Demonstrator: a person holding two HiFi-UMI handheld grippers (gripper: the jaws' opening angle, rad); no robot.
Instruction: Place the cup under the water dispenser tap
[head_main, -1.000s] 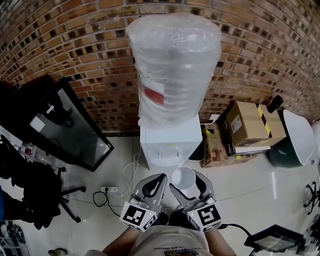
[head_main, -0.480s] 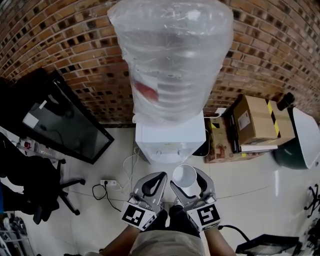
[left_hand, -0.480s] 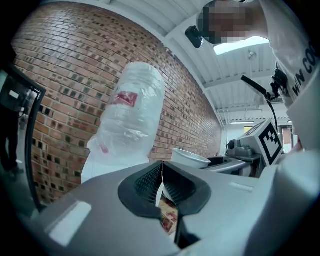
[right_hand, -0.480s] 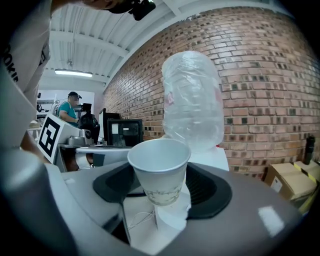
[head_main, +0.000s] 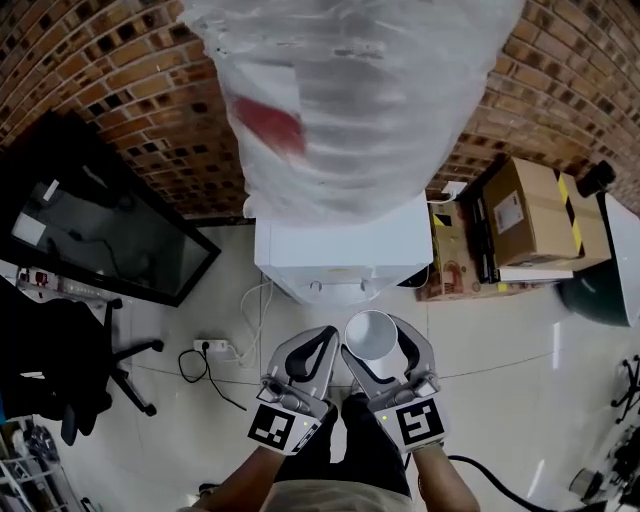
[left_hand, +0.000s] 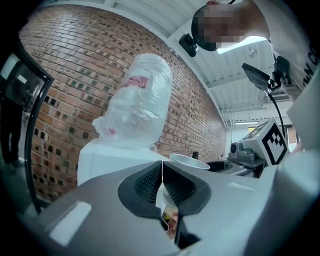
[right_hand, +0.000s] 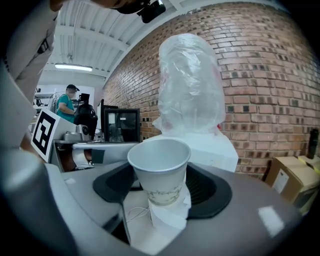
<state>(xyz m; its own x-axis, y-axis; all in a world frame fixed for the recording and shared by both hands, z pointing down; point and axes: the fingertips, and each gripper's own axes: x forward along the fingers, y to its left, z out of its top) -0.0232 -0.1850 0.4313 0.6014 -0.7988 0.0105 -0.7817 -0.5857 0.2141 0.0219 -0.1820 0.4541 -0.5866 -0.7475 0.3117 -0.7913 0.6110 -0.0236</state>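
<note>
A white paper cup (head_main: 370, 333) stands upright between the jaws of my right gripper (head_main: 373, 338), which is shut on its lower wall. In the right gripper view the cup (right_hand: 160, 170) is empty and fills the gap in the gripper (right_hand: 162, 189). Beyond it rises the white water dispenser (head_main: 335, 250), topped by its plastic-wrapped bottle (head_main: 350, 90). The dispenser's front is a short way ahead of the cup. My left gripper (head_main: 308, 352) sits beside the right one, its jaws meeting at the tips (left_hand: 162, 167) with nothing held. The cup's rim (left_hand: 189, 162) shows to its right.
A black glass-door cabinet (head_main: 90, 230) stands left of the dispenser, with an office chair (head_main: 60, 370) nearer me. A power strip (head_main: 212, 347) and cables lie on the tiled floor. Cardboard boxes (head_main: 525, 215) and a bin (head_main: 610, 280) sit right. A person (right_hand: 65, 105) stands far off.
Both grippers and the head camera have sunk and come closer to the dispenser, whose bottle now fills the top of the head view. The cup stays in the right gripper.
</note>
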